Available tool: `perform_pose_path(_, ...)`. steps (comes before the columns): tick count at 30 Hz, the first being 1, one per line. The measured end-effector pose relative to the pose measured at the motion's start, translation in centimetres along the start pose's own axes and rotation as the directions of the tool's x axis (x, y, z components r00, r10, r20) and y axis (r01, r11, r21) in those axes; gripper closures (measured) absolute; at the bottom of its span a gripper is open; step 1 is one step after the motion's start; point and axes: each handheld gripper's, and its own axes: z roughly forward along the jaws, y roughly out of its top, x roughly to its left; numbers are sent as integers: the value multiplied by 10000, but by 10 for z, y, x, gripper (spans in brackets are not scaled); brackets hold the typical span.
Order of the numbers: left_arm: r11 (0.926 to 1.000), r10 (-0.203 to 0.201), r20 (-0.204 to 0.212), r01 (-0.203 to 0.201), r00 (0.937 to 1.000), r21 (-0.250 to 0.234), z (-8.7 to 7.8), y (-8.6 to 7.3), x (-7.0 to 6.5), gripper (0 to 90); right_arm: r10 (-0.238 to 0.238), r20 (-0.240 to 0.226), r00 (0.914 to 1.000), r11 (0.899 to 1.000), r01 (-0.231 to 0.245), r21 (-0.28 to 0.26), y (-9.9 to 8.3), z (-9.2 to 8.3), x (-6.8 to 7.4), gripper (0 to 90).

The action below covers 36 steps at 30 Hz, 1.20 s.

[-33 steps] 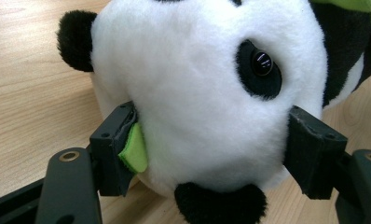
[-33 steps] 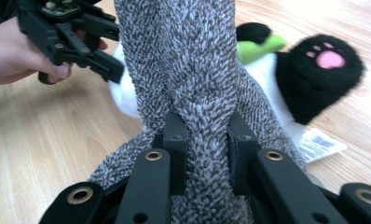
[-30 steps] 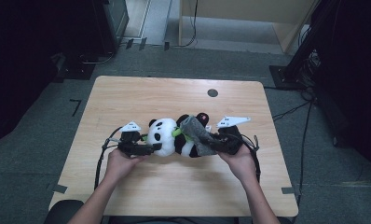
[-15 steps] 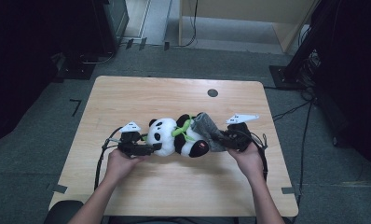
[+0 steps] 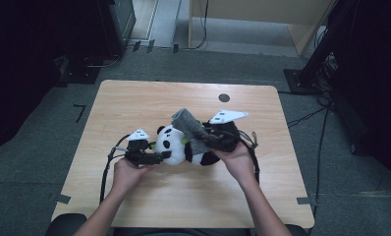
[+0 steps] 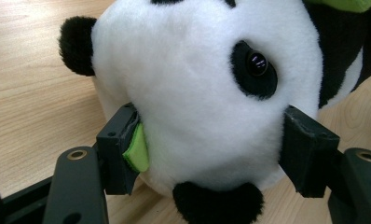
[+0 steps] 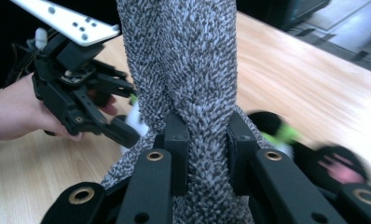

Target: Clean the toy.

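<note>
A black-and-white panda plush (image 5: pixel 173 145) lies on the wooden table (image 5: pixel 134 103), a green piece (image 6: pixel 138 153) at its neck. My left gripper (image 5: pixel 156 158) is shut on the panda's head (image 6: pixel 193 93), its pads pressing into the fur from both sides. My right gripper (image 5: pixel 208 133) is shut on a grey fuzzy cloth (image 5: pixel 187 122), which rises in a twisted strip (image 7: pixel 183 60) above the panda's body. The right gripper view looks past its own jaws at the left gripper (image 7: pixel 81 100), in a hand, and at the blurred panda (image 7: pixel 286 133).
A small dark round hole (image 5: pixel 224 97) sits in the table near its far edge. Cables trail from both grippers over the near part of the table. Dark equipment and a wooden cabinet (image 5: pixel 262 14) stand on the floor beyond.
My right gripper has come up and to the left, pulling the grey cloth up off the panda's body. The left gripper has kept its hold on the head in place.
</note>
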Motion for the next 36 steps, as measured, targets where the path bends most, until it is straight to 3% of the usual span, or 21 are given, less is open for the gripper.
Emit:
perform_pose_path(4,10000,-88,-64,88,9999,-45,1,0,-2,315,-557,95,9984,9943,546,921,-3,33,17,759)
perform_pose_path(6,10000,-89,-118,90,9999,10,1,0,-2,317,-593,-50,9982,9913,595,1177,-11,46,21,759)
perform_pose_path(8,9999,-127,-125,128,9998,33,1,-1,-1,320,-708,-105,9974,9914,716,1096,-18,51,25,761)
perform_pose_path(13,9992,-376,-117,377,9992,109,2,-1,-1,327,-791,-344,9963,9912,823,1036,-30,52,30,765)
perform_pose_path(15,9992,-362,-75,363,9993,142,2,-1,0,328,-1102,-334,9933,9882,1131,1031,-37,52,33,766)
perform_pose_path(22,9974,-699,61,698,9975,151,1,0,3,328,-1939,-96,9810,9616,1920,1960,-54,55,49,772)
perform_pose_path(26,9981,-570,107,568,9983,228,1,1,5,328,-1794,-103,9837,9670,1782,1822,-60,54,47,773)
perform_pose_path(30,9970,-701,153,695,9974,331,2,4,5,329,-1746,-53,9846,9683,1726,1807,-67,52,46,773)
perform_pose_path(36,9955,-898,231,891,9957,315,3,4,7,330,-1891,130,9819,9610,1824,2077,-77,49,47,773)
